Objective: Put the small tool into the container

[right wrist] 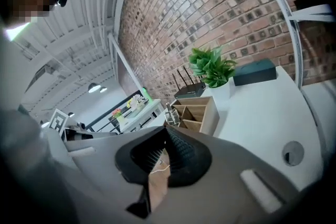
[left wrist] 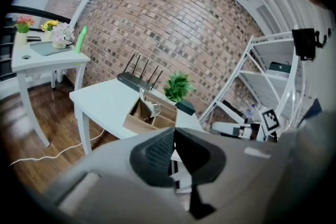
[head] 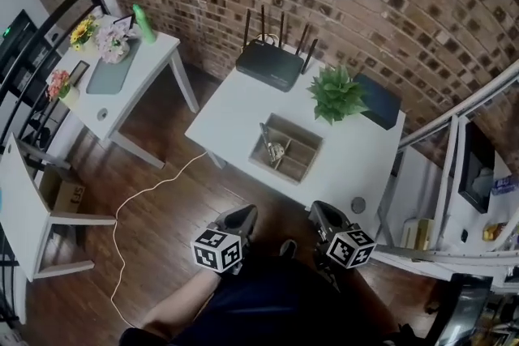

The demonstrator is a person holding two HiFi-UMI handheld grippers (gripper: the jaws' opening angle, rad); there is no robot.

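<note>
A wooden divided container (head: 285,148) stands near the middle of the white table (head: 235,121). A small metal tool (head: 274,150) lies inside it, in the left part. The left gripper view shows the same container (left wrist: 149,117) and tool (left wrist: 153,107), and so does the right gripper view, with the container (right wrist: 198,111) and tool (right wrist: 170,113) ahead of the jaws. My left gripper (head: 242,215) and right gripper (head: 323,212) hang side by side short of the table's near edge, apart from the container. The left gripper (left wrist: 173,135) and the right gripper (right wrist: 167,131) are both shut with nothing between the pads.
A black router (head: 270,61), a green potted plant (head: 336,91) and a dark box (head: 378,100) sit at the table's far side. A second white table (head: 122,81) with flowers and a green bottle stands left. A white cord (head: 138,198) crosses the wooden floor. Metal shelving (head: 454,198) is at right.
</note>
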